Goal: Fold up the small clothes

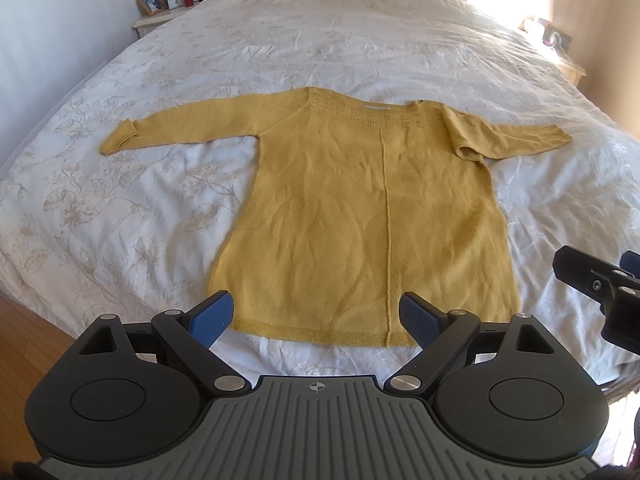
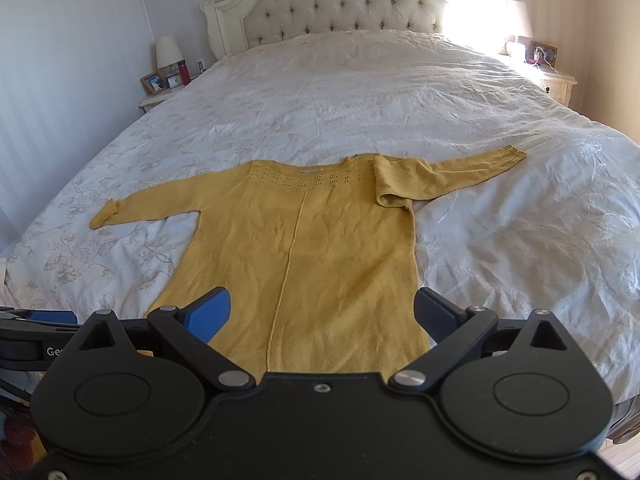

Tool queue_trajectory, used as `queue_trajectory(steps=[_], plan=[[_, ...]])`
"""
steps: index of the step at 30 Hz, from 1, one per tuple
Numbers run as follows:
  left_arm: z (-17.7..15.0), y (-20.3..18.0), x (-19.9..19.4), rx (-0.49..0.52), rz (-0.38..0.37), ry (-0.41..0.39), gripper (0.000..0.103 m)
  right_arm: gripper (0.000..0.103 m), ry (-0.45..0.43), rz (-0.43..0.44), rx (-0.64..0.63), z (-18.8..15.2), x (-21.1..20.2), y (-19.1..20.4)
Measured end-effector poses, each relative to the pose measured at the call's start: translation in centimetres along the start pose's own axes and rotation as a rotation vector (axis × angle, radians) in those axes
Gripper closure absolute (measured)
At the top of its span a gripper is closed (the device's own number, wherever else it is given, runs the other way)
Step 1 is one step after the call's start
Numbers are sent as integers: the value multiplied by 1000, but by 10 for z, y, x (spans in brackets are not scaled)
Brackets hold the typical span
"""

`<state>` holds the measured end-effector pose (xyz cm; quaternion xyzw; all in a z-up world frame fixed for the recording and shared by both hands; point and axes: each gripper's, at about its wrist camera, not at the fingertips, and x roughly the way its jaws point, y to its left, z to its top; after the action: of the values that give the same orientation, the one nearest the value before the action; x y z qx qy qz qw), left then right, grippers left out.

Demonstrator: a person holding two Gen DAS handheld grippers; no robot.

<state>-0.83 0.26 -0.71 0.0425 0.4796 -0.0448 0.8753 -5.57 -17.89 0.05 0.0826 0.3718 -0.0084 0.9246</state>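
Observation:
A mustard yellow knit sweater [image 1: 360,208] lies flat on the white bedspread, neck away from me, both sleeves spread sideways. It also shows in the right wrist view [image 2: 304,248]. My left gripper [image 1: 316,320] is open and empty, hovering above the sweater's bottom hem. My right gripper [image 2: 322,316] is open and empty, above the lower right part of the sweater. The right sleeve [image 2: 448,172] is slightly bunched at the shoulder. The right gripper's body shows at the right edge of the left wrist view [image 1: 600,284].
The bed [image 2: 360,92] has a floral white cover and a tufted headboard [image 2: 340,0]. A nightstand with a lamp, frame and red bottle [image 2: 170,76] stands at the left. Another nightstand [image 2: 552,80] stands at the right. Wooden floor [image 1: 24,340] shows at the left.

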Motion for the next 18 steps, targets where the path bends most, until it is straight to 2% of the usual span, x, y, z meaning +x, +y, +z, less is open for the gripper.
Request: queue_trajectory(steps=[18], plan=[[15, 12, 24, -24, 3, 46, 12, 4, 39, 23, 4, 9, 27, 5]])
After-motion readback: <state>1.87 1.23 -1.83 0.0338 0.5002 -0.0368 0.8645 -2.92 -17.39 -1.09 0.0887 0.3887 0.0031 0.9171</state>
